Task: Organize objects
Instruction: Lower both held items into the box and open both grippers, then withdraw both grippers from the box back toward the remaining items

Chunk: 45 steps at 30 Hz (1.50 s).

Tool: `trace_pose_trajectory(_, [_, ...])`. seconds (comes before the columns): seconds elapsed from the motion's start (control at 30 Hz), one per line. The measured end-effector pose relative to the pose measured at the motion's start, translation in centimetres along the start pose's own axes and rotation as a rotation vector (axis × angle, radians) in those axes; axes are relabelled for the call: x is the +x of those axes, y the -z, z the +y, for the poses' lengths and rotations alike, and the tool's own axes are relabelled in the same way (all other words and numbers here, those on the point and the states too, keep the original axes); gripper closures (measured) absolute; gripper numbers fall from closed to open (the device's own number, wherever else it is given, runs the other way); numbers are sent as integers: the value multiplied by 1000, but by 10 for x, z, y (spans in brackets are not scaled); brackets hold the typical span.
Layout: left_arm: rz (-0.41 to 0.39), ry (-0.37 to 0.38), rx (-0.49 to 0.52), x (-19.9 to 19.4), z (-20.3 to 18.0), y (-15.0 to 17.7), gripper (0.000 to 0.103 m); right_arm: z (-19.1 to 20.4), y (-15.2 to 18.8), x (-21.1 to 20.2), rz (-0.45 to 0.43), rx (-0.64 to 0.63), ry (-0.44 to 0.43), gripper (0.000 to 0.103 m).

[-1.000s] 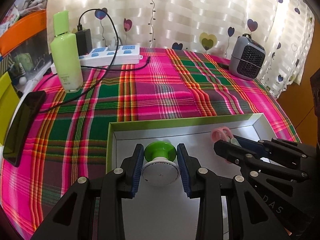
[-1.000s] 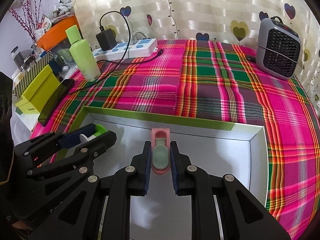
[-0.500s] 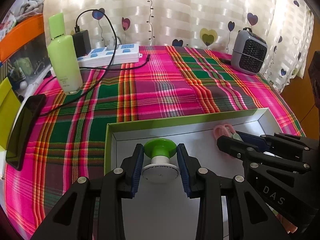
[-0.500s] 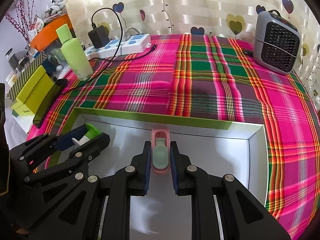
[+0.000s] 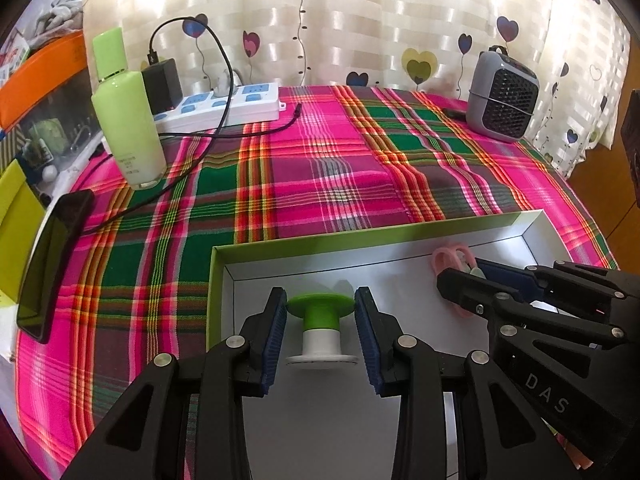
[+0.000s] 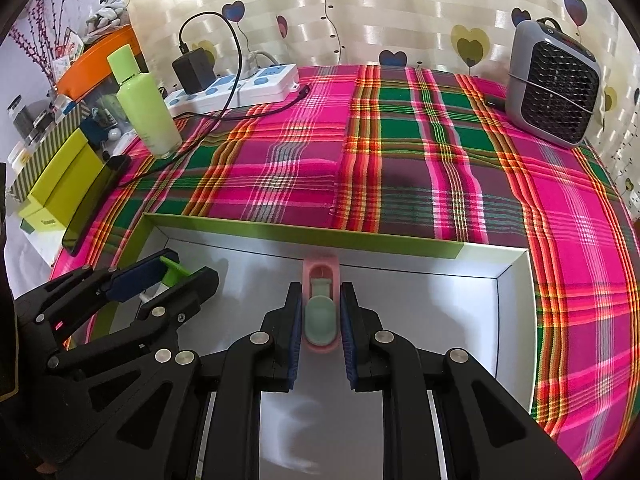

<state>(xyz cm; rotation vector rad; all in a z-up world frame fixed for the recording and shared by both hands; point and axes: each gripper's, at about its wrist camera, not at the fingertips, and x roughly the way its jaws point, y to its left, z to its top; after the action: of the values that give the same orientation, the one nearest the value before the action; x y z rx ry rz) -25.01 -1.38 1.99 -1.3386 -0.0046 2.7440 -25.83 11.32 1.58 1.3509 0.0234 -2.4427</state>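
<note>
A green-and-white spool-shaped object (image 5: 322, 330) lies inside the white, green-rimmed box (image 5: 400, 236). My left gripper (image 5: 321, 334) is shut on the spool, its blue pads on both sides. My right gripper (image 6: 320, 334) is shut on a pink case with a pale green insert (image 6: 320, 312) over the box floor (image 6: 440, 320). In the left wrist view the right gripper (image 5: 464, 280) shows at the right with the pink case (image 5: 448, 258). In the right wrist view the left gripper (image 6: 172, 276) shows at the left with the green spool (image 6: 174, 272).
A plaid cloth (image 5: 320, 176) covers the table. At the back left stand a green bottle (image 5: 126, 120), a power strip (image 5: 224, 106) with a black charger and cable, and a dark phone (image 5: 52, 260). A grey heater (image 5: 502, 98) stands back right. Yellow boxes (image 6: 60, 184) sit left.
Both grippers have tipped downward toward the box floor while keeping their holds. The spool now shows more from the side.
</note>
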Motion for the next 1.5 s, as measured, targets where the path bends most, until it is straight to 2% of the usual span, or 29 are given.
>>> trace_pose_trajectory(0.17, [4,0,-3,-1,-1,0,66,-2,1,-1,-3,14,-7,76])
trace_pose_trajectory(0.33, [1,-4,-20,-6,3,1,65,-6,3,-4,-5,28,-5,61])
trace_pose_trajectory(0.4, [-4,-10,-20,-9,4,2,60,-7,5,-6,-8,32,-9,60])
trace_pose_trajectory(0.6, [-30,3,-45,-29,8,8,57,-4,11,-21,-39,25,-1,60])
trace_pose_trajectory(0.93, [-89,20,-45,-73,6,31,57,0,36,-66,-117,17,4,60])
trace_pose_trajectory(1.17, [-119,63,-51,-104,4,54,57,-5,60,-93,-147,37,-4,60])
trace_pose_trajectory(1.5, [-118,114,-5,-128,-12,95,57,-10,94,-118,-175,29,20,60])
